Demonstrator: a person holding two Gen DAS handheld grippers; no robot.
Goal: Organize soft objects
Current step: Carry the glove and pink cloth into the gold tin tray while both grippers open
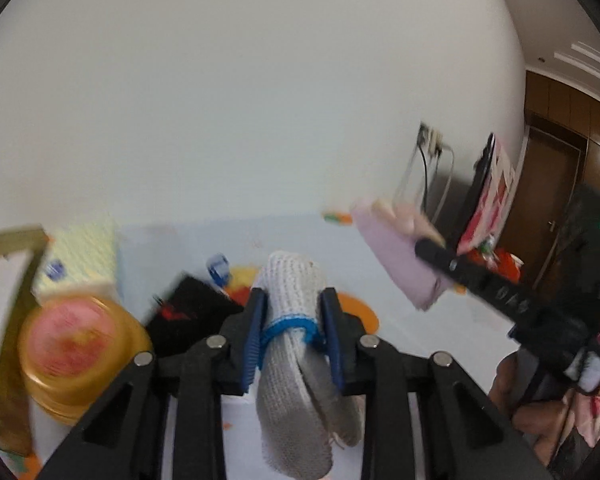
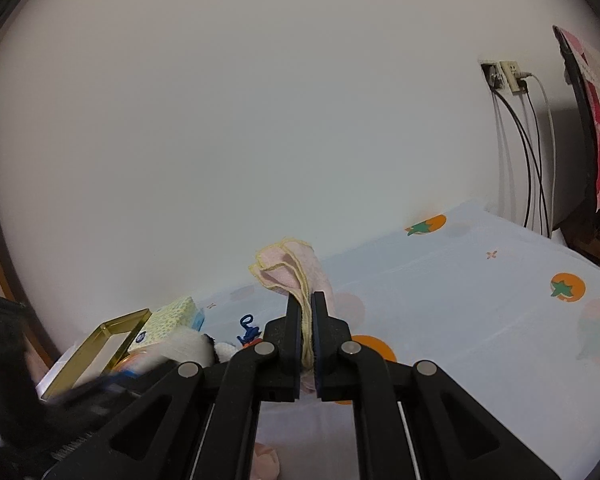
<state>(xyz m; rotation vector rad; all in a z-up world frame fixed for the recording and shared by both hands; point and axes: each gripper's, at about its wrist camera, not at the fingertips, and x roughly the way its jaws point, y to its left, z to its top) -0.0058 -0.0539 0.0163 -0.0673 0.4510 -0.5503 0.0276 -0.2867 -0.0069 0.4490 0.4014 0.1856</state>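
Now left gripper (image 1: 294, 312) fingers clamp knitted glove (image 1: 290, 280); right gripper (image 2: 307, 320) fingers pinch pink cloth (image 2: 296, 272), tabletop (image 2: 480, 300) beyond open.

- White-and-grey knit glove (image 1: 292, 344) with a bright blue band at the cuff.
- Pale pink cloth (image 2: 300, 276) edged in yellow stitching.
- Light blue sheet (image 2: 460, 300) printed with orange fruits bearing green star-shaped leaves.
- Black gripper arms with blue pads (image 1: 256, 340).
- Pale yellow box (image 2: 168, 320) with a fine speckled pattern.
- Gold-coloured frame (image 2: 100, 348).
- Amber jar (image 1: 80, 360) with a pinkish-red top.
- Plain white wall (image 2: 260, 120).
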